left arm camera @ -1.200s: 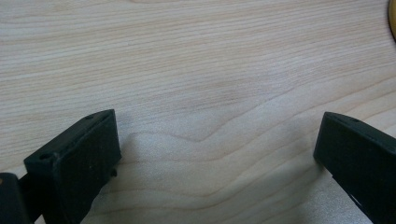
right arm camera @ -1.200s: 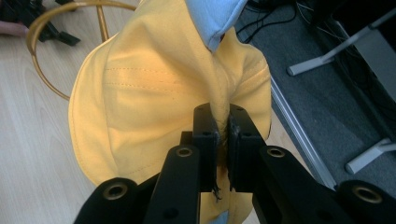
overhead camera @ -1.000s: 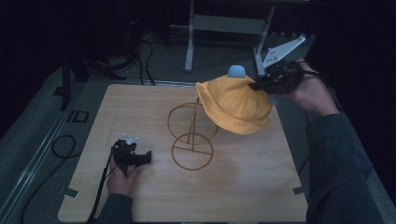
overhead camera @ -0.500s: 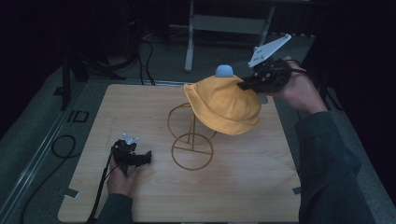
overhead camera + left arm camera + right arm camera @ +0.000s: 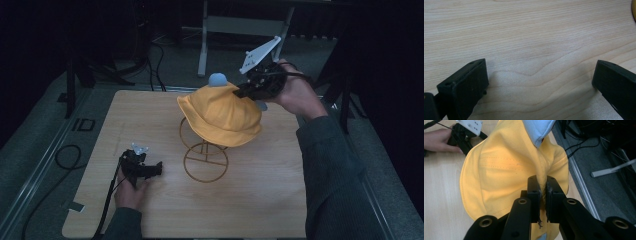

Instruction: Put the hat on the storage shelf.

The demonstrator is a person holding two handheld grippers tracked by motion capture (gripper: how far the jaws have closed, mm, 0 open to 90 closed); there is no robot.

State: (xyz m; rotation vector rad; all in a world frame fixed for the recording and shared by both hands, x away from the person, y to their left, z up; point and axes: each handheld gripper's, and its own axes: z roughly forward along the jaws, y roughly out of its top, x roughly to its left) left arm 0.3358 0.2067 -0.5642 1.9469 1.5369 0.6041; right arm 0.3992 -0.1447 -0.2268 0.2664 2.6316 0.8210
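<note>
The yellow hat (image 5: pixel 220 116) hangs over the wire stand (image 5: pixel 204 152), pinched at its crown by the right gripper (image 5: pixel 250 91), jaws clamped on a fabric fold. Advice: centre the crown above the stand's top before lowering. Left gripper (image 5: pixel 154 170) rests on the table (image 5: pixel 260 200), jaws wide, holding nothing

The table (image 5: pixel 150 115) bears a wire stand (image 5: pixel 205 161) just beyond the left gripper's (image 5: pixel 150 170) fingers; that gripper rests on the wood.
</note>
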